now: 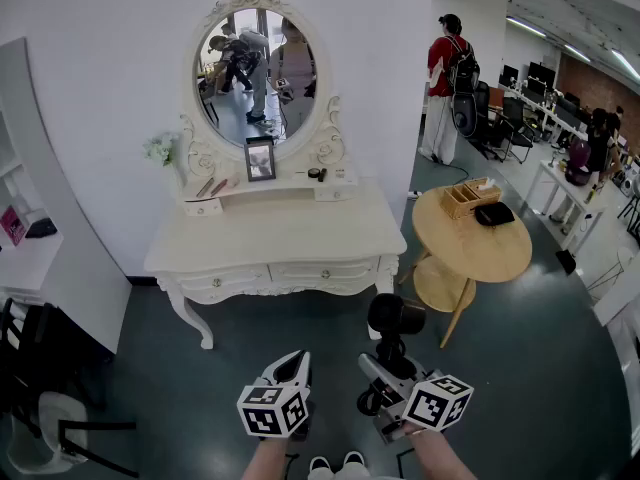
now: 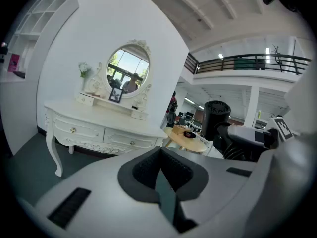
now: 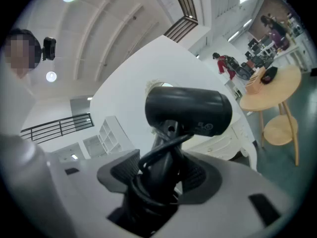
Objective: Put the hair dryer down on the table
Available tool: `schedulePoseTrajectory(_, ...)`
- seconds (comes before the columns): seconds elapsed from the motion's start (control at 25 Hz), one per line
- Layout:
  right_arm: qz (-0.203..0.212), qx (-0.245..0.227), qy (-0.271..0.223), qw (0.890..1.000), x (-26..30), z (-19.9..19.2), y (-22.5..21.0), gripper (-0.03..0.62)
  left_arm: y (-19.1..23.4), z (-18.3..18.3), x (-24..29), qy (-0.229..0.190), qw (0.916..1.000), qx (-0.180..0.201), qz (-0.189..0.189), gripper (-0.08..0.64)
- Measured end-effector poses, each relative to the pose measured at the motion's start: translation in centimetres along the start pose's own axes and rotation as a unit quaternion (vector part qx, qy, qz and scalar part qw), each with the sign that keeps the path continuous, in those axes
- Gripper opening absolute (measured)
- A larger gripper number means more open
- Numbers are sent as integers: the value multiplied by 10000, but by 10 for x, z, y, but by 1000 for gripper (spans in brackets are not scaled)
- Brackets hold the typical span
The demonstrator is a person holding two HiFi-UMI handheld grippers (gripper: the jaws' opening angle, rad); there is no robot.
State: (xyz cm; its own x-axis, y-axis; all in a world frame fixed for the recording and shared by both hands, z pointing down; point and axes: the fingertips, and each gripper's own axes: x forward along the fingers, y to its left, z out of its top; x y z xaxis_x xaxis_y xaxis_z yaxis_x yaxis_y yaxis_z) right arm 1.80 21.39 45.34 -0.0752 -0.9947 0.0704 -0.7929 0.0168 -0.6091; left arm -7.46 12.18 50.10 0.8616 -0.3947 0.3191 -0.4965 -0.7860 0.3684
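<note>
Holding both grippers low at bottom centre of the head view, a person stands on the dark floor.

Left gripper (image 1: 296, 360): jaws together, nothing between them.

Right gripper (image 1: 377, 365): jaws clamped on the handle of the black hair dryer (image 3: 188, 111). The cord is looped round the handle and the barrel sits above the jaws. The dryer is off the table, in the air.

Beyond, at centre: white dressing table (image 1: 280, 240) with oval mirror (image 1: 255, 76) against the wall. Right of it: round wooden table (image 1: 472, 243).

Open dressing table (image 1: 280, 236) ahead; photo frame (image 1: 260, 158) and mirror (image 1: 255, 78) at rear
</note>
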Motion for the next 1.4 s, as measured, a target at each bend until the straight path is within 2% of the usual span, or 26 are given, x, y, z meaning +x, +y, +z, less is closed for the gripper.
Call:
schedulePoseTrajectory(0.44, 125, 72, 129, 9998, -23, 2, -18, 245, -33, -9, 10, 17, 10000, 85, 49, 0)
schedulePoseTrajectory(0.84, 100, -105, 182, 9997, -40, 11, -30, 245, -45, -13, 5, -59, 9996, 115, 267, 0)
schedulePoseTrajectory(1.12, 47, -146, 236, 9996, -23, 12, -42, 245, -28, -16, 14, 41, 9988, 208, 445, 0)
schedulePoseTrajectory(1.4, 35, -151, 254, 9996, 33, 27, -62, 245, 6, 12, 58, 31, 9983, 388, 440, 0)
